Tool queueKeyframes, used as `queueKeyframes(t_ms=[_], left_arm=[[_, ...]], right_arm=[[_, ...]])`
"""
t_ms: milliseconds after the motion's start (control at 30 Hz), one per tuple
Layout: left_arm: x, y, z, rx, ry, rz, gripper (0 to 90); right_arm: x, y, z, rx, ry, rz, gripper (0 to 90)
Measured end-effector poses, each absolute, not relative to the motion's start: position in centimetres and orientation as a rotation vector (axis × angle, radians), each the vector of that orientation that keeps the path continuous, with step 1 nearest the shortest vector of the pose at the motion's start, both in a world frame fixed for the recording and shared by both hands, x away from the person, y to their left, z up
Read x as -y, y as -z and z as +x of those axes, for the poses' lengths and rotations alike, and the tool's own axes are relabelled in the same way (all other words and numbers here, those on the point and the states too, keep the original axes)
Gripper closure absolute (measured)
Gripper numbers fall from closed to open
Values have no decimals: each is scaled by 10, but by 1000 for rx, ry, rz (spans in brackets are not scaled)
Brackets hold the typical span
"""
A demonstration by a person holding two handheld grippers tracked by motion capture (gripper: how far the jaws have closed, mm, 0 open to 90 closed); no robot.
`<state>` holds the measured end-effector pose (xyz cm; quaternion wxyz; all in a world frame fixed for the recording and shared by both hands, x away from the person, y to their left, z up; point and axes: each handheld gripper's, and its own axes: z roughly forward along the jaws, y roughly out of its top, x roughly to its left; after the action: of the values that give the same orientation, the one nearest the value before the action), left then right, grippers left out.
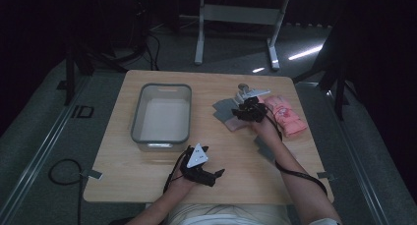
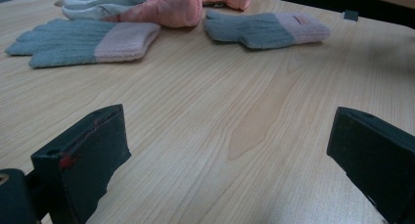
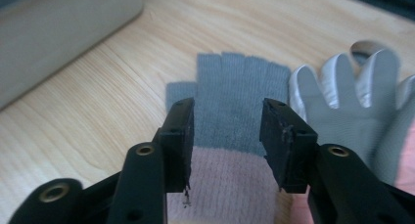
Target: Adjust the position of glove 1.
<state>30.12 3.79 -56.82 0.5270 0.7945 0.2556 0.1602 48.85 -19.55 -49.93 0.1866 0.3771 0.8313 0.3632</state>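
A grey knitted glove with a pink cuff (image 3: 230, 97) lies flat on the wooden table (image 1: 147, 171). My right gripper (image 3: 226, 136) is open and hovers just over it, a jaw on either side where grey meets pink. In the high view the right gripper (image 1: 239, 114) is at the right over the glove pile (image 1: 223, 109). Near the table's front edge, my left gripper (image 1: 212, 161) is wide open and holds nothing. Its own view shows the left gripper (image 2: 225, 150) facing two grey gloves with pink cuffs (image 2: 83, 43) (image 2: 266, 31) farther off.
A grey rectangular bin (image 1: 161, 114) stands left of centre; its wall (image 3: 58, 28) is beyond the right gripper. A silver-white glove (image 3: 352, 101) lies beside the grey one. A pink padded glove (image 1: 286, 116) sits at the right, and a grey glove (image 1: 265, 147) lies by the right forearm.
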Motion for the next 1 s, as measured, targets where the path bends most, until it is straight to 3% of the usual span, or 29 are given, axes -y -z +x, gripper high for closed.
queueKeyframes(t_ms=[200, 767, 933, 967, 1000], left_arm=[[-38, 568, 301, -611, -381, 1898, 12], [-38, 568, 301, -607, -383, 1900, 12], [-38, 568, 301, -608, -386, 1900, 12], [-38, 568, 300, -608, -385, 1902, 12], [-37, 568, 300, -607, -386, 1903, 12]], right_arm=[[190, 516, 509, -2409, -981, 1110, 609], [165, 541, 535, -2484, -793, 1141, 595], [164, 542, 535, -2483, -786, 1137, 681], [163, 541, 536, -2485, -785, 1155, 777], [163, 541, 536, -2485, -785, 1155, 777]])
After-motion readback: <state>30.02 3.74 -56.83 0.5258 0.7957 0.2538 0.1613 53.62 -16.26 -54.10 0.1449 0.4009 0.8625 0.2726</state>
